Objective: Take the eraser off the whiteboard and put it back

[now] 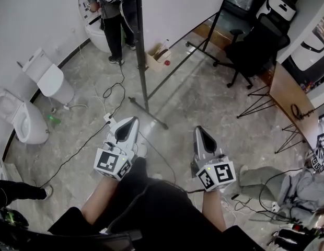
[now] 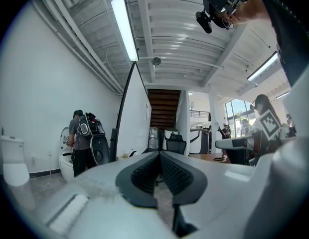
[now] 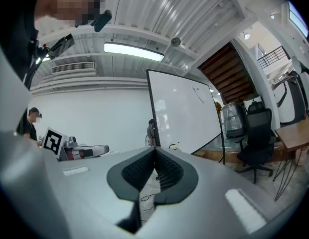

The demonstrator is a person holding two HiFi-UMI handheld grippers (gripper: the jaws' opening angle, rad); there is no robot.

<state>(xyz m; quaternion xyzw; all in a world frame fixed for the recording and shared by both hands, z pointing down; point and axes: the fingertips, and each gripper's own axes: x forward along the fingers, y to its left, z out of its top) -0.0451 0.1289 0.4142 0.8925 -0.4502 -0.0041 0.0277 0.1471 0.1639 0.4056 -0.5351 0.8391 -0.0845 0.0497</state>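
1. Grey ribbed fingers on the left gripper (image 2: 159, 154) and the right gripper (image 3: 155, 149) are closed on nothing, and both point level.
2. Well ahead of the right fingers stands the whiteboard (image 3: 184, 108). I cannot pick out the eraser on it from here, and whatever is on the board is far beyond reach.
3. If the fingers arrive closed, they would probably knock the eraser off instead of gripping it.
4. Black cables (image 1: 73, 156) trail over the floor ahead and left of the left fingers, and the stand's foot (image 1: 151, 116) lies just ahead, so tripping is a risk.
5. A hard push could rock the board.
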